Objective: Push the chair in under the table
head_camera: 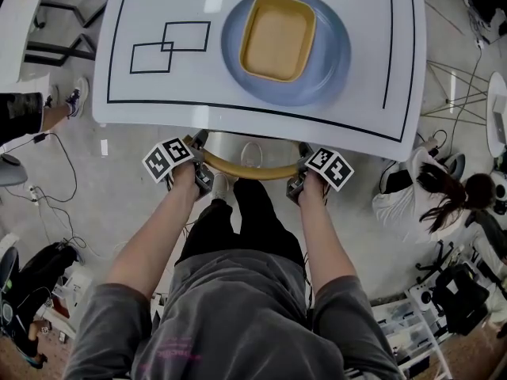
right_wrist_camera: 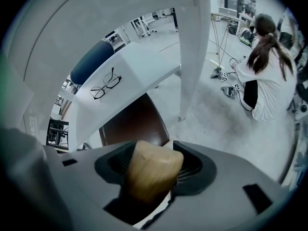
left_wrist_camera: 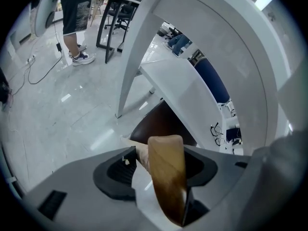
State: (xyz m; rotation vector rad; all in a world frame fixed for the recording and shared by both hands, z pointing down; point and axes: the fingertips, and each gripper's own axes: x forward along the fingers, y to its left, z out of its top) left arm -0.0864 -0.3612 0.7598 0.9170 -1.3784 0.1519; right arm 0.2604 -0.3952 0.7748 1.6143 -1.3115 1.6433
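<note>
As is seen from the head view, the chair [head_camera: 247,158] is placed mostly under the white worktop [head_camera: 158,105], and only its curved wooden backrest [head_camera: 249,170] is left out at the near edge. The L claw [head_camera: 198,155] is closed on the L end of the backrest, and the R claw [head_camera: 304,163] is closed on the R end; in both gripper views the wood is seen between the dark pads. Both claws are pointed steeply down. The dark brown seat [right_wrist_camera: 132,121] is seen below the worktop's underside. On the worktop a blue plate [head_camera: 337,58] w/ a yellow dish [head_camera: 277,36] in it is placed. A crouched person [head_camera: 408,192] is seen on the floor at the R.
</note>
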